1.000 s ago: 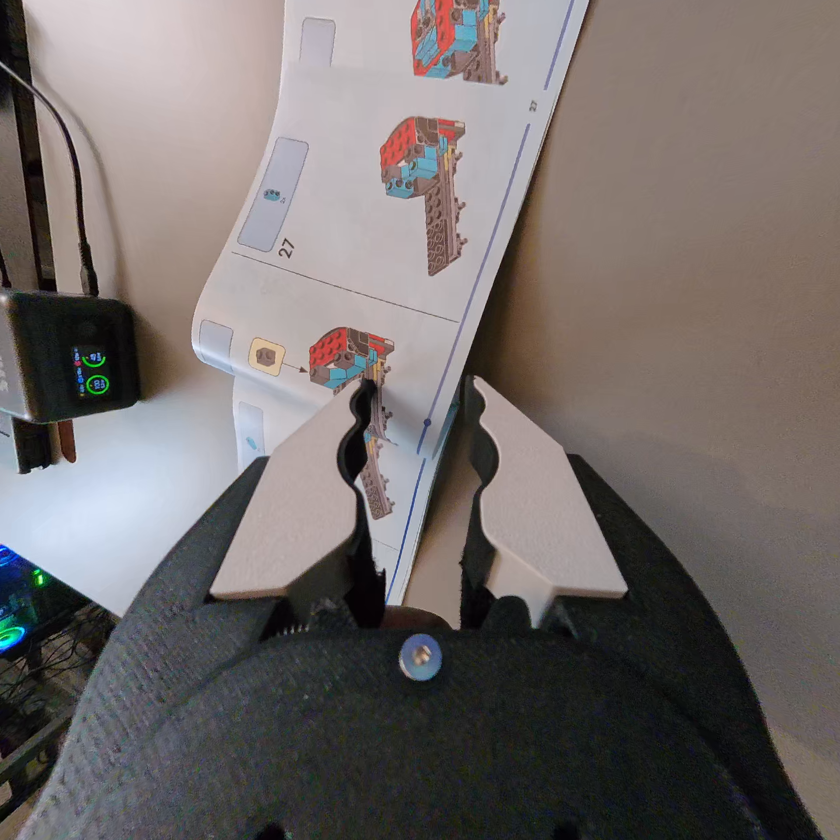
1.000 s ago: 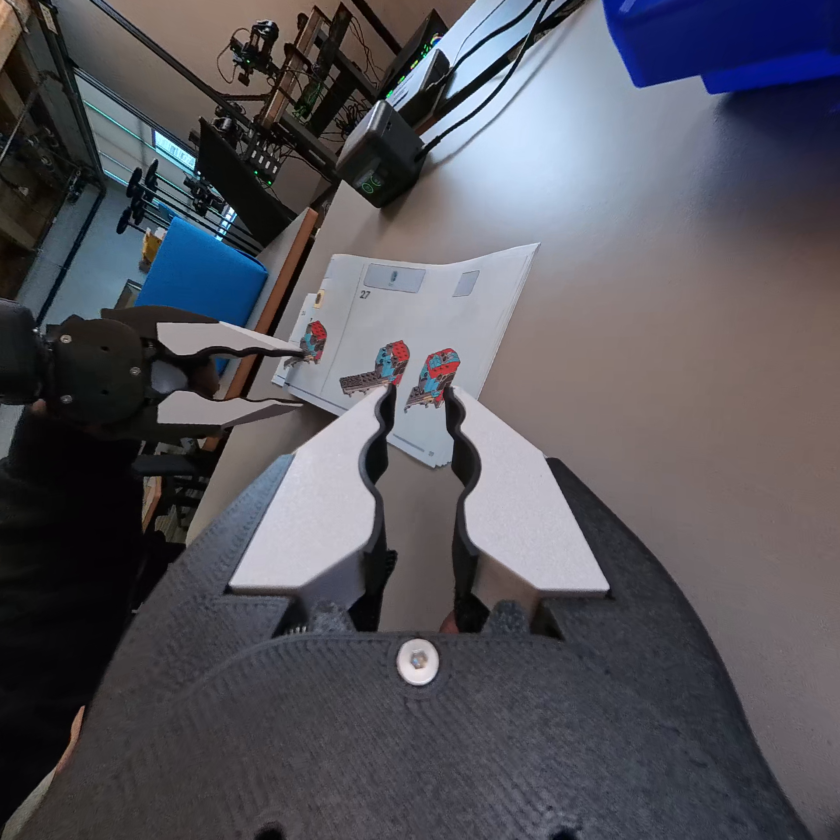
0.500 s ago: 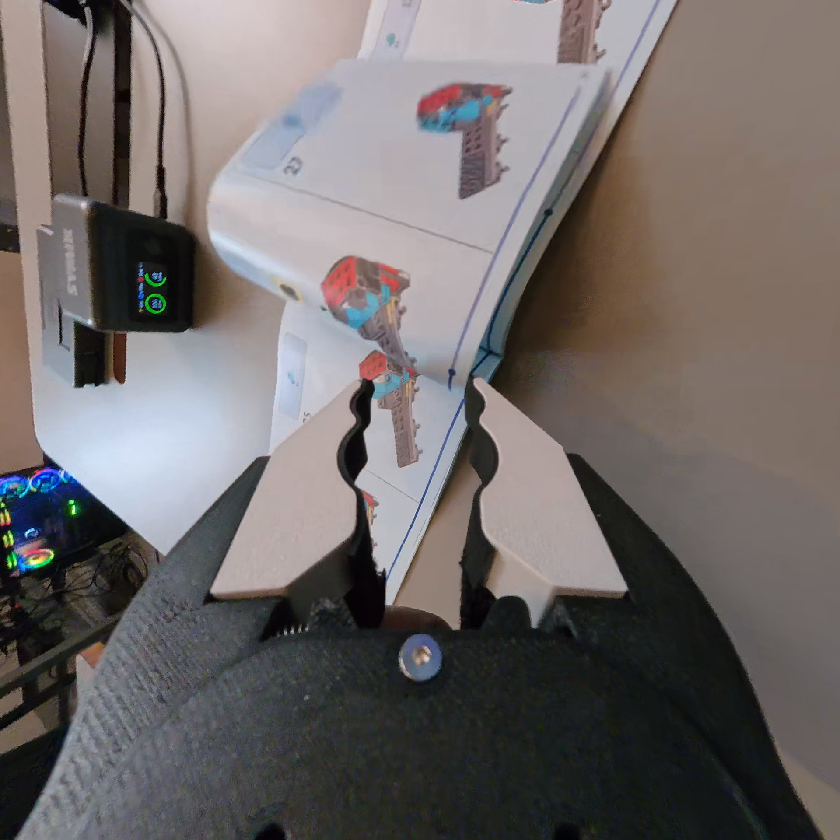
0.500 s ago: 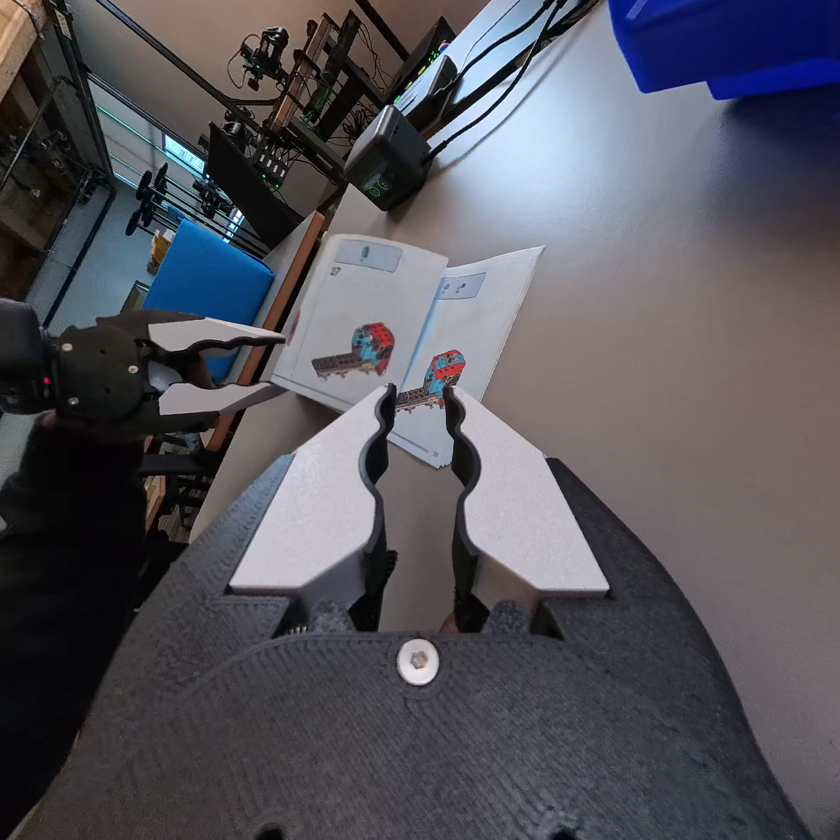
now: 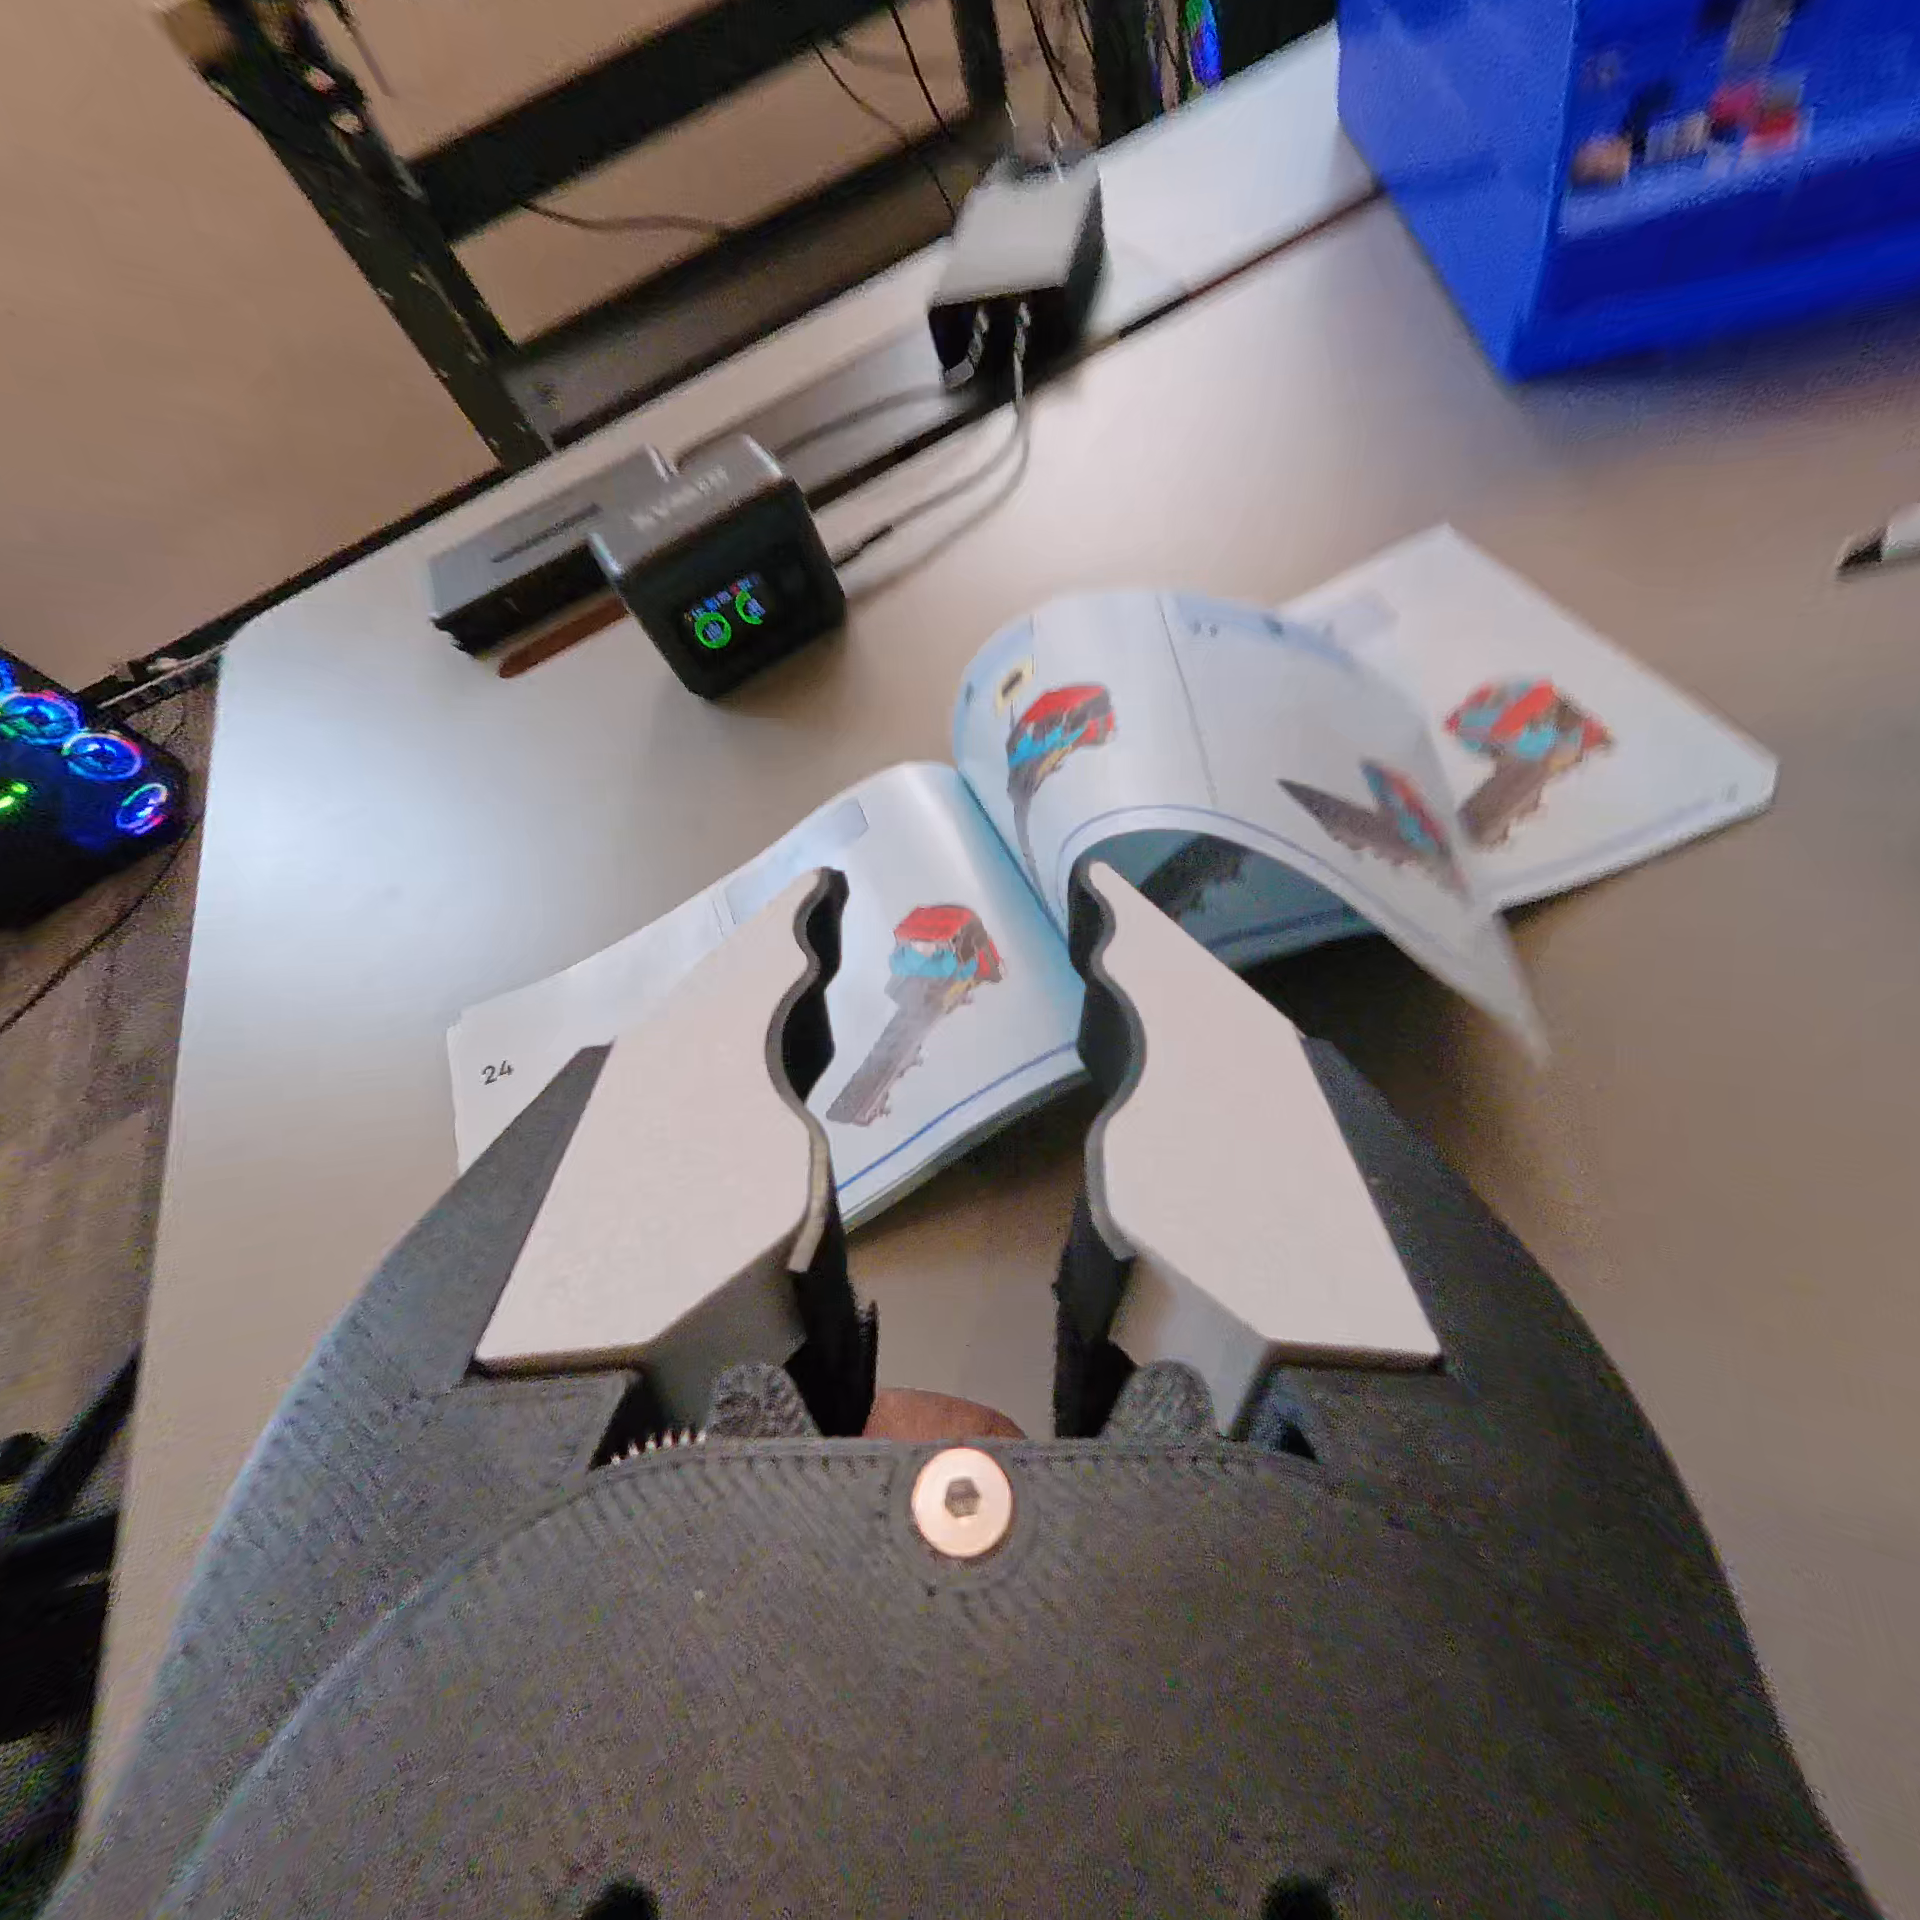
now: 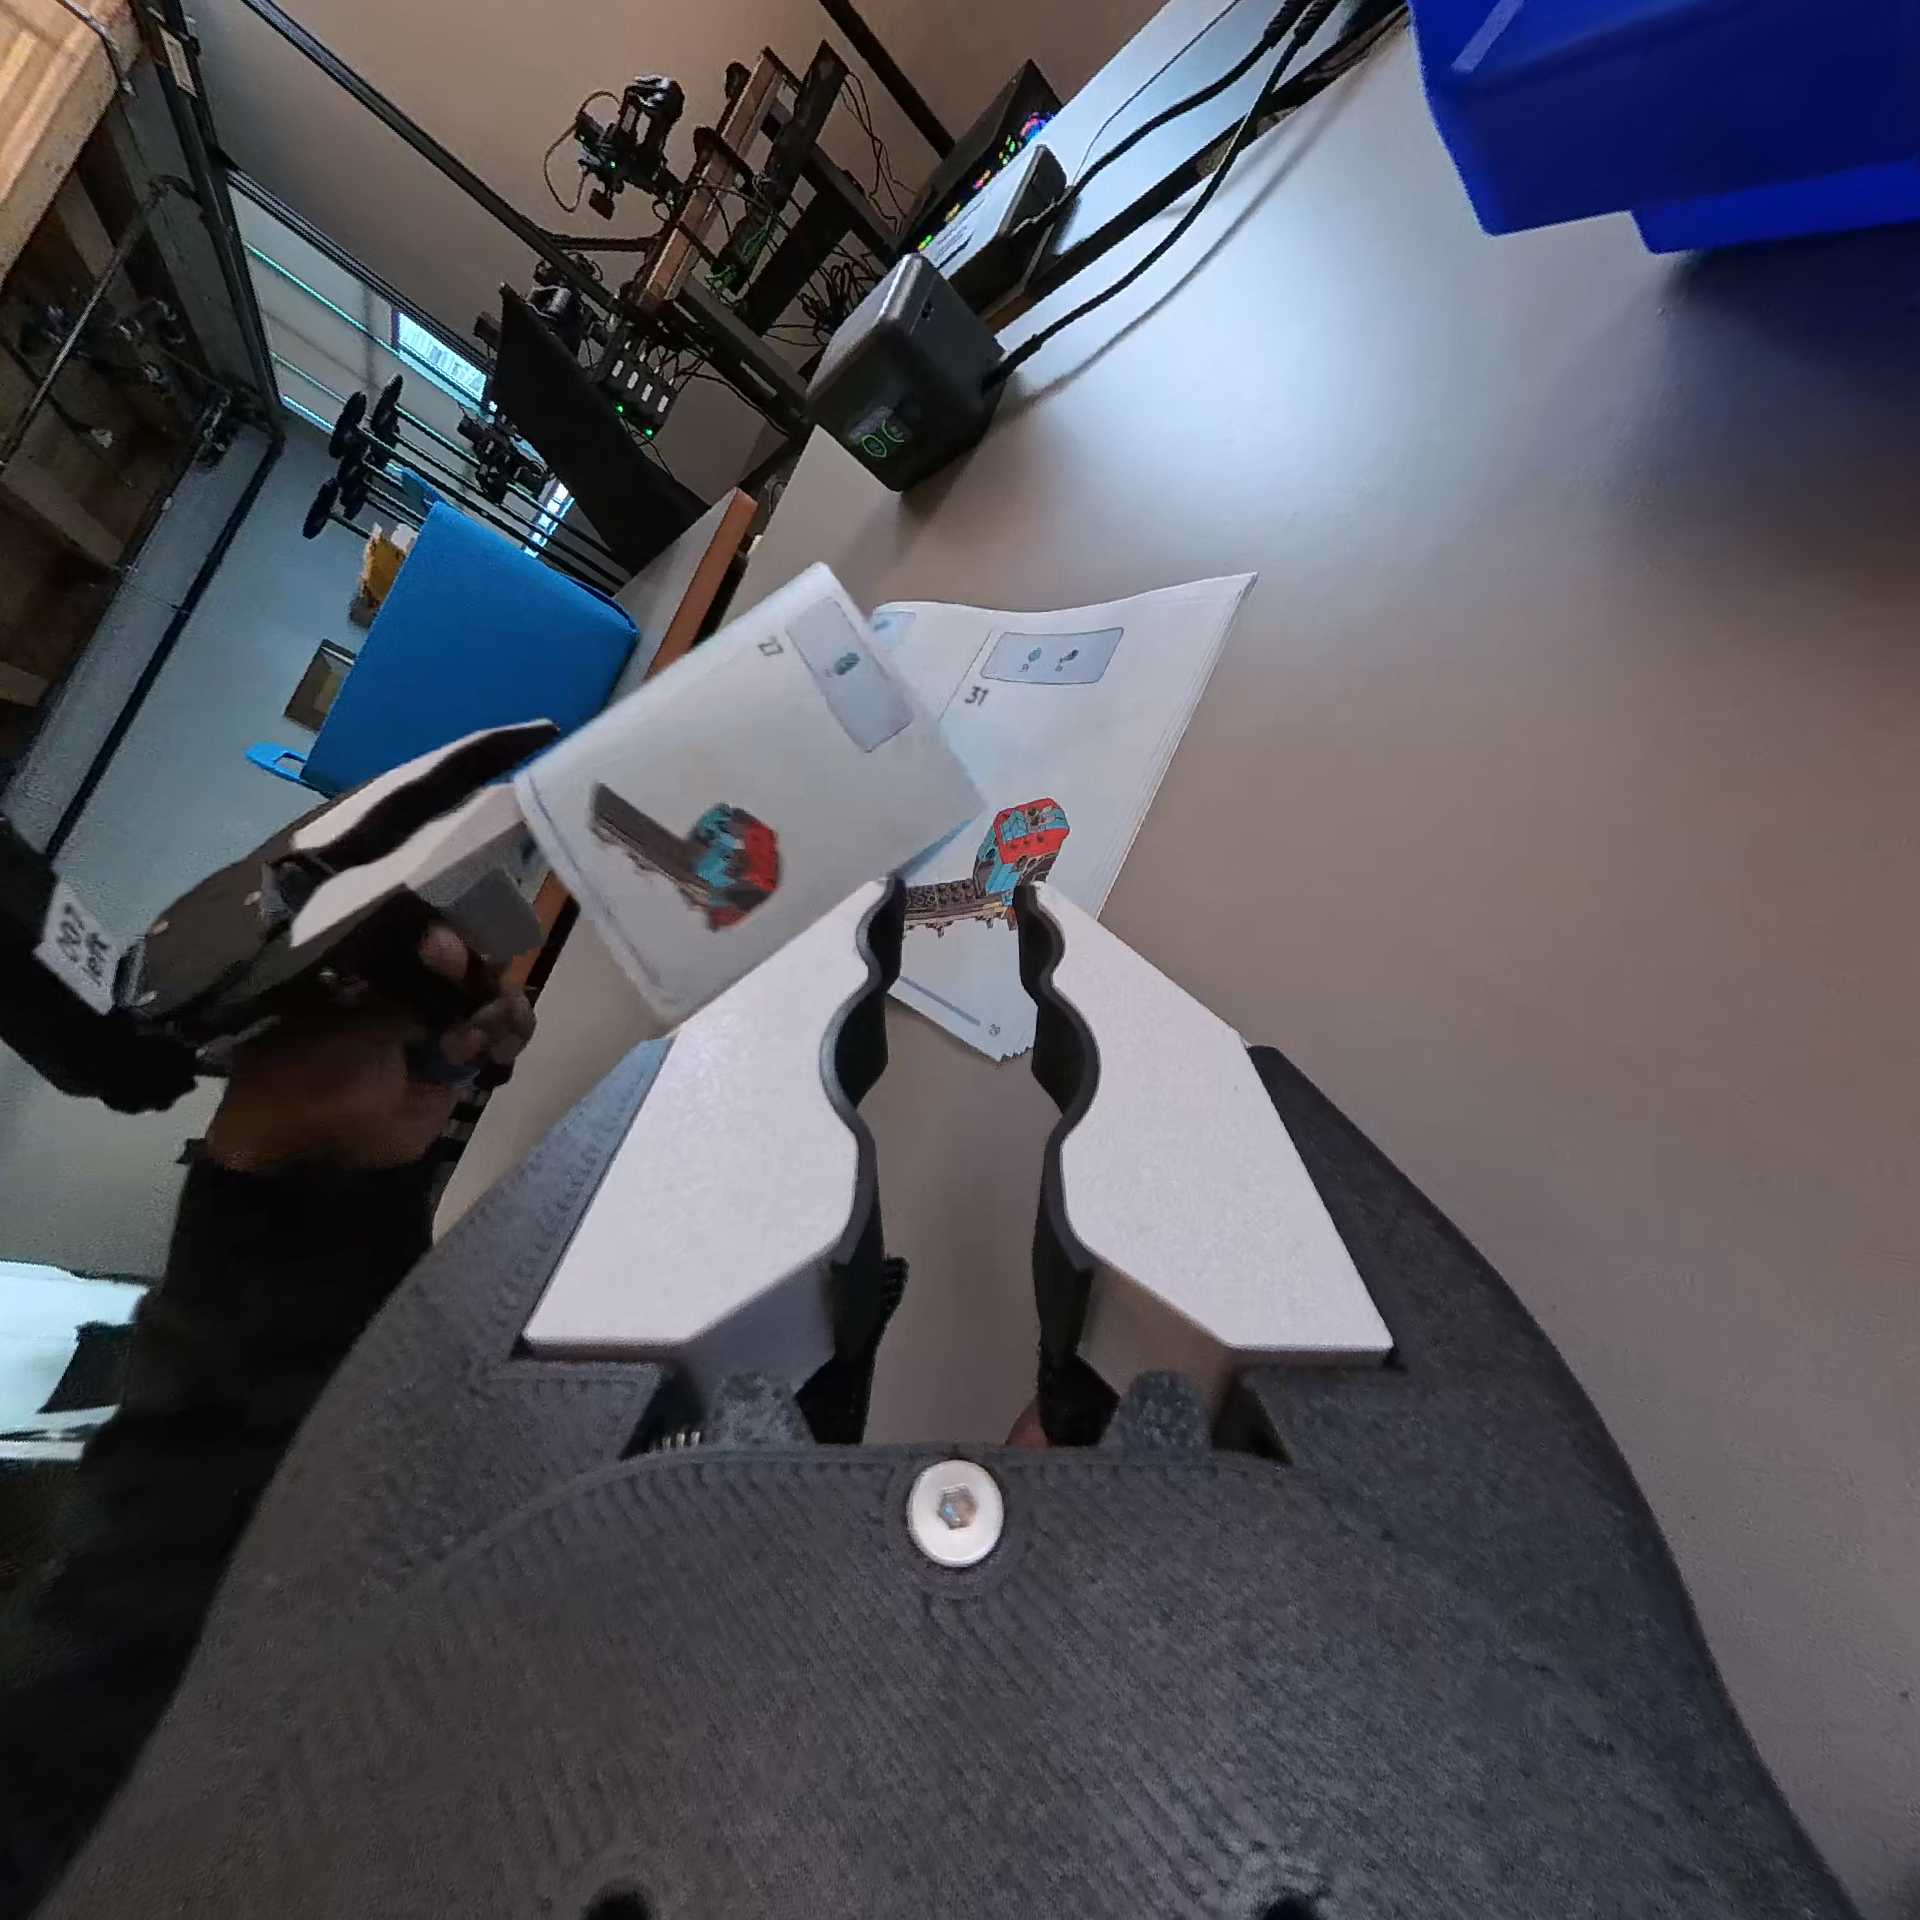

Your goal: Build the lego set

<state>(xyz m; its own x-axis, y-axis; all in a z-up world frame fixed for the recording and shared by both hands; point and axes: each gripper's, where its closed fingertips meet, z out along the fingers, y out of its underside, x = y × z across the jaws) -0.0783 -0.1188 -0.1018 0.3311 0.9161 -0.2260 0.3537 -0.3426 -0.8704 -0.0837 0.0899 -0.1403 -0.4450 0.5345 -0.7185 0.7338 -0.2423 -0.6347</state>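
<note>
The open instruction booklet [image 5: 1652, 821] lies on the grey table [image 5: 416, 831]. Its pages show a red, blue and brown model. A few pages [image 5: 1268, 727] stand curled up in mid-turn. My left gripper [image 5: 958, 883] is open and empty, low over the booklet's left page, with its right fingertip at the curled pages' edge. In the right wrist view the left gripper [image 6: 509, 790] sits at the edge of the lifted page [image 6: 748, 769]. My right gripper [image 6: 956, 894] is open and empty, just in front of the booklet's [image 6: 1101, 727] near corner. No loose bricks are in view.
A black charger [image 5: 727, 603] with a green display and cables stands behind the booklet; it also shows in the right wrist view [image 6: 904, 395]. A blue bin [image 5: 1642, 166] stands at the far right. The table's left edge [image 5: 197, 935] drops to the floor. Some 20 centimetres of space lies between my two pairs of fingers.
My left gripper has swung round and lifted several pages, which now curl over toward the right. The booklet shows a different spread. My right gripper has hardly moved.
</note>
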